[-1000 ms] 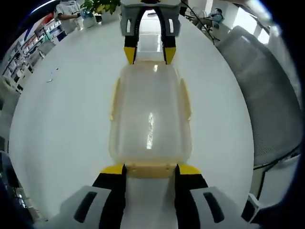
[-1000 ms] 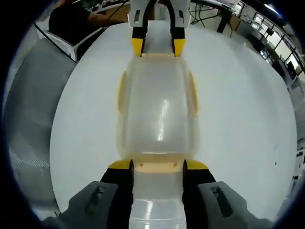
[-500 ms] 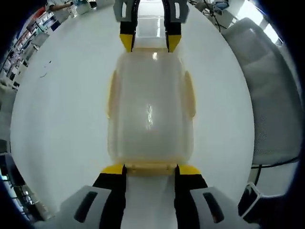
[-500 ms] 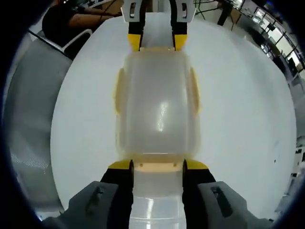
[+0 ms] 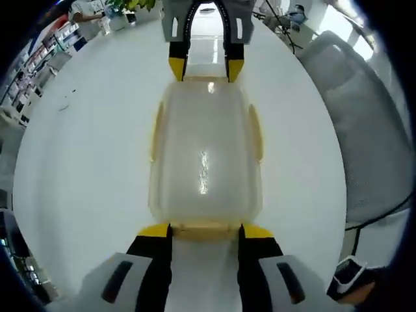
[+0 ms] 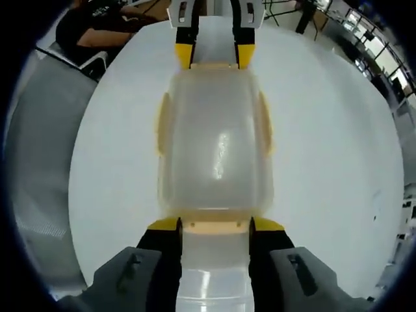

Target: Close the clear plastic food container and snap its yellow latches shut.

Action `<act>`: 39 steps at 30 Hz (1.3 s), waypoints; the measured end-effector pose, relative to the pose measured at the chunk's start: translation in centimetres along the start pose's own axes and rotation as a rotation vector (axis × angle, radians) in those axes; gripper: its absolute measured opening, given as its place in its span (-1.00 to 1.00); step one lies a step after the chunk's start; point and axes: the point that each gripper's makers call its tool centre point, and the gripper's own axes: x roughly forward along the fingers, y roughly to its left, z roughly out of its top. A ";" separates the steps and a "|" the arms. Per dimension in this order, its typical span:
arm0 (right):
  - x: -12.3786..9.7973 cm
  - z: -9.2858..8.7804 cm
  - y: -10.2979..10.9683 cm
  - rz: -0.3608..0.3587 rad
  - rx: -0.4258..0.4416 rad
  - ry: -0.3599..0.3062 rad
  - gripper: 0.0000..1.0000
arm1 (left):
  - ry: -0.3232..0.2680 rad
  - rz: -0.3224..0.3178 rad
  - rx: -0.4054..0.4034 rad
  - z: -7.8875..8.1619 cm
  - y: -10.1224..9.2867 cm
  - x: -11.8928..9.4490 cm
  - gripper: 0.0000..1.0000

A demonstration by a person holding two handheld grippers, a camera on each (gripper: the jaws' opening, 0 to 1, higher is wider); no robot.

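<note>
I hold a claw in each hand, one at either short end of a clear plastic food container that sits closed on a round white tabletop, near its middle; in the left gripper view my left claw rises from the bottom, its two yellow-tipped jaws spread apart and flanking the yellow latch at the container's near end, the tips right against it; whether they press it I cannot tell; at the far end my right claw meets the opposite end the same way, jaws parted; pale yellow latches lie along both long sides of the lid, seemingly folded down; a grey mesh chair stands beyond the tabletop's edge; in the right gripper view the scene mirrors itself; my right claw brackets the near end latch with jaws apart, my left claw is at the far end, and the container lies between them on the tabletop; a seated person in dark clothes is beyond the far edge.
</note>
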 end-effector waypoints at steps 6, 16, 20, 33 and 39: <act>-0.7 -0.1 0.6 0.019 0.007 -0.022 -0.28 | 0.009 0.001 -0.003 0.9 -0.7 -0.9 -0.34; -6.4 1.1 0.8 0.030 -0.046 -0.105 -0.28 | 0.008 0.041 -0.051 2.5 -1.4 -5.3 -0.34; -7.9 0.4 1.0 0.021 -0.070 -0.108 -0.29 | -0.011 0.047 -0.067 4.2 -1.9 -6.4 -0.34; -11.1 -6.2 1.1 -0.018 -0.089 -0.082 -0.28 | 0.018 0.048 -0.057 11.5 -2.1 -4.7 -0.33; -11.6 -10.1 1.1 -0.017 -0.068 -0.079 -0.28 | 0.024 0.040 -0.042 15.0 -1.8 -3.2 -0.33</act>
